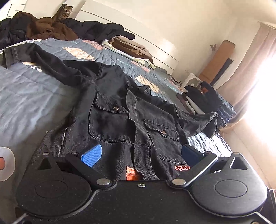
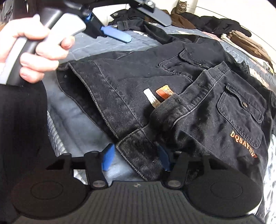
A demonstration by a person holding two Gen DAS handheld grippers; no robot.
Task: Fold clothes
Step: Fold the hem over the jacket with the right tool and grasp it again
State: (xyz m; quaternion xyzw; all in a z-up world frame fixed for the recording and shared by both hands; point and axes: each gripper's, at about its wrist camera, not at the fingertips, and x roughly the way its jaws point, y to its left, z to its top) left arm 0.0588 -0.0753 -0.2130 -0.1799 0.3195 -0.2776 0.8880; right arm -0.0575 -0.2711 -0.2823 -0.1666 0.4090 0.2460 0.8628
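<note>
- Right gripper (image 2: 134,159): jaws partway in, hem (image 2: 141,155) of the jacket (image 2: 155,82) between the blue pads (image 2: 107,157). Left pad looked just clear of the cloth; right pad against or behind it. Grip not confirmed, cannot tell if pinched.
- Left gripper (image 1: 139,155): jaws wide, nothing held, poised low over the jacket's lower front. Also seen in the right view, hand (image 2: 32,44) on its handle, held above the quilt (image 2: 72,110) beside the jacket's far edge.
- Jacket: spread front-up on the quilt, front placket open, one sleeve (image 1: 43,58) stretched out to the far side, other sleeve (image 1: 198,120) crumpled near the bed edge.
- Step, as judged: taking hold of the bottom hem corner to start the first fold. Early in the task; no fold made yet.
- Next move called for: full pinch on the hem, second hold by the left gripper, then lift and carry across. Thick denim, so a deep bite needed.
- Containers: none. Two folded stacks (image 1: 134,48) on the far quilt, loose pile (image 1: 51,29) by the headboard, cat (image 1: 64,13) behind it.
</note>
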